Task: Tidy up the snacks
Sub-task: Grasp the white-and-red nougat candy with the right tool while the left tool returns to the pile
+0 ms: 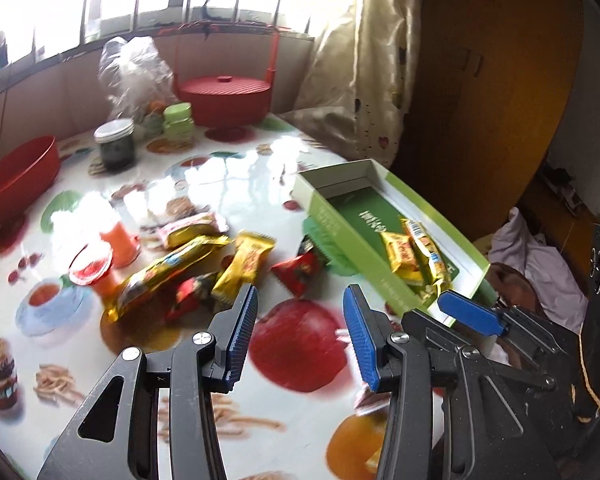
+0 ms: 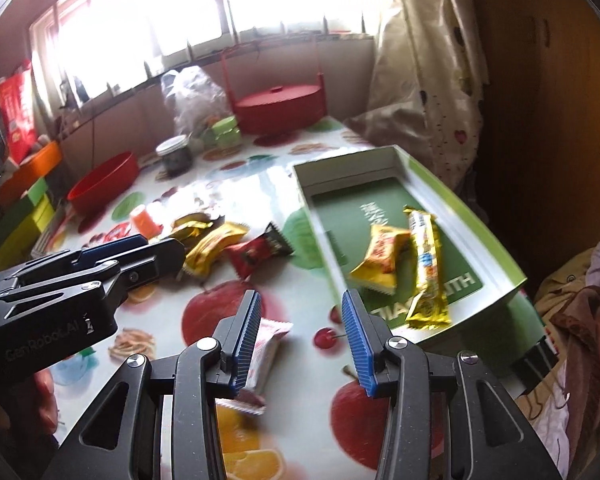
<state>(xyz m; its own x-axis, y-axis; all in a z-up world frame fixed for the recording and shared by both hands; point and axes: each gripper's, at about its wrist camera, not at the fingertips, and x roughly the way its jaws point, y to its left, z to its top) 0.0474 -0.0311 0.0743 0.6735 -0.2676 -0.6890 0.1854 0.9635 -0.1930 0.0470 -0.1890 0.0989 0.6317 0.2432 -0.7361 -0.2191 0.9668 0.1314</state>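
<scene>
A green and white box (image 1: 340, 228) (image 2: 500, 252) lies open on the table's right side. It holds a yellow packet (image 2: 378, 260) (image 1: 402, 256) and a long yellow bar (image 2: 426, 268). A loose pile of yellow and red snack packets (image 1: 204, 268) (image 2: 236, 248) lies on the table left of the box. A white and pink packet (image 2: 266, 350) lies by my right gripper's left finger. My left gripper (image 1: 300, 336) is open and empty above the table, right of the pile. My right gripper (image 2: 300, 340) is open and empty, just short of the box.
A fruit-print cloth covers the table (image 1: 300, 360). At the back stand a red bowl (image 1: 20, 180), a dark jar (image 1: 114, 144), green tubs (image 1: 178, 120), a plastic bag (image 1: 134, 72) and a red lidded basket (image 1: 226, 96). An orange cup (image 1: 118, 240) stands left of the pile. Curtain (image 1: 364, 60) hangs right.
</scene>
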